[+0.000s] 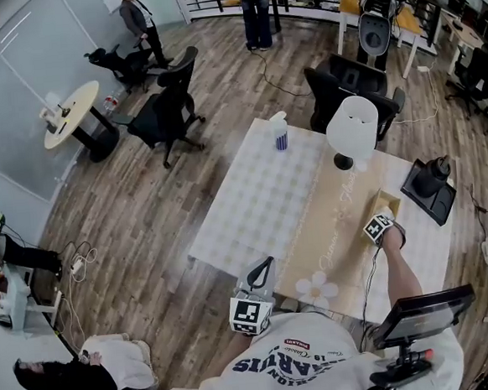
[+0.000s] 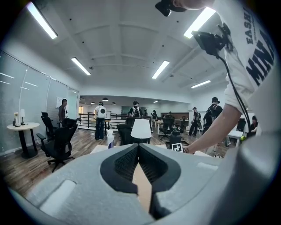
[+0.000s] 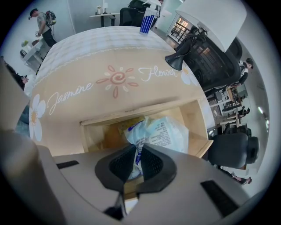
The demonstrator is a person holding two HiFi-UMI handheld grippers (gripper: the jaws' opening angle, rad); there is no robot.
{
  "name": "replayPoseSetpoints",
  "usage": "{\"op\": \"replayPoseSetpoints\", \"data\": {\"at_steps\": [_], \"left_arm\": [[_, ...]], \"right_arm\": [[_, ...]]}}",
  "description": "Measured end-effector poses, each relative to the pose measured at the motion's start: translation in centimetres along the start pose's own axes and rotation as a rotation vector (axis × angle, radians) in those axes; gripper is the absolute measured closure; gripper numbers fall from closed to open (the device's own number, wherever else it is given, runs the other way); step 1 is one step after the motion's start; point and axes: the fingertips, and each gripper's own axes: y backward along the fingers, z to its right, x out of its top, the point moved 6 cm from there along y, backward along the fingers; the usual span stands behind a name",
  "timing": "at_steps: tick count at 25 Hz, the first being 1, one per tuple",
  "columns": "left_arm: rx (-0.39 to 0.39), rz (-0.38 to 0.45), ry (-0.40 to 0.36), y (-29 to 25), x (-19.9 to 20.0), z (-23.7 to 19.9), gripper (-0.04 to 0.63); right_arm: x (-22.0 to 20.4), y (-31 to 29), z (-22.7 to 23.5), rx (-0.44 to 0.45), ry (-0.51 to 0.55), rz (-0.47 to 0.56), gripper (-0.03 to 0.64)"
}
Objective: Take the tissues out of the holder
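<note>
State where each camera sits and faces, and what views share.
Head view: on the person's head, steeply down at the table; shirt, left hand-held gripper, right hand-held gripper show.
Left gripper view: on left hand-held gripper, level across the room; shut jaws, right arm show.
Right gripper view: on right hand-held gripper, down into the holder; jaws shut on the tissue pack.
Shared: the lamp, in all three.

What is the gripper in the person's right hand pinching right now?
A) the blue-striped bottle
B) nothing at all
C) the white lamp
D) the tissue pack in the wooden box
D: its own view shows the right gripper with its jaws closed on the wrapper of the tissue pack, which lies in the wooden holder.
</note>
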Motion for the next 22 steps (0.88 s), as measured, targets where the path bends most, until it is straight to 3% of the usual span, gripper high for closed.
{"op": "replayPoseSetpoints", "data": {"at_steps": [7, 18, 22], "left_arm": [[-0.006, -0.006, 0.003, -0.2, -0.4, -0.2, 0.589], [-0.07, 0.002, -0.007, -1.5, -0.1, 0.8, 0.589], [-0.1, 0.023, -0.014, -2.2, 0.5, 1.4, 0.589]], "right_arm": [[0.0, 1.0, 0.7, -0.023, -0.026, 0.004, 0.601], [0.6, 5.2, 2.4, -0.08, -0.094, 0.155, 0.603], [0.2, 7.1, 3.0, -0.079, -0.169, 0.241, 0.603]]}}
